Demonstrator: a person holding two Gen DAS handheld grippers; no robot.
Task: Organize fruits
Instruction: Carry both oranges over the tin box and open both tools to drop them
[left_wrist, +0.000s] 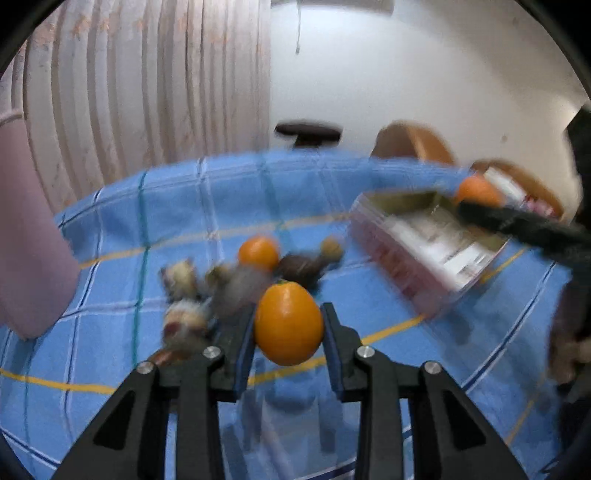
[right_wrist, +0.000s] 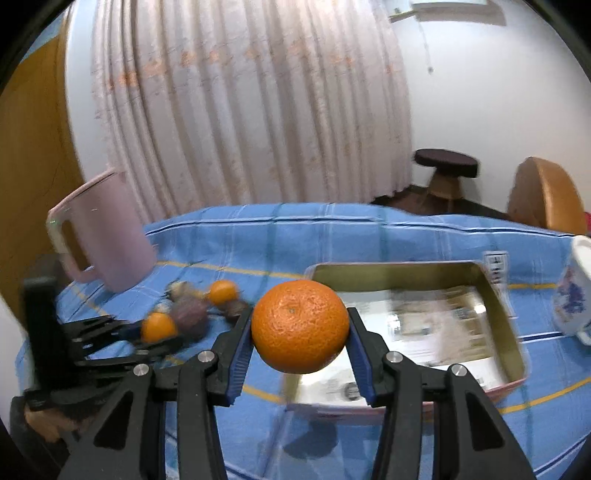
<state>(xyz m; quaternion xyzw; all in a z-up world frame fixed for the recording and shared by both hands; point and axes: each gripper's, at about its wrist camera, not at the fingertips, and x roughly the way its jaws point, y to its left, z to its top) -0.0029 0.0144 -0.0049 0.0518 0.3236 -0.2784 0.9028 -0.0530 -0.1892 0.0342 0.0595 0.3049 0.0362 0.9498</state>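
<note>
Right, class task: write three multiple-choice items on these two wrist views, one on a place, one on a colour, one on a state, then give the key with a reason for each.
1. Where does the pink jug stand?
A. inside the tin
B. on the blue cloth, left of the loose fruit
C. on the stool

2. What colour is the fruit in the left gripper?
A. green
B. orange
C. purple

3. What is the state of the right gripper?
A. shut on an orange
B. open and empty
C. shut on the mug

Key:
1 B: in the right wrist view the jug sits on the cloth, left of the fruit pile.
2 B: the small smooth fruit between its pads is orange.
3 A: both pads press the orange, held just short of the tin.
</note>
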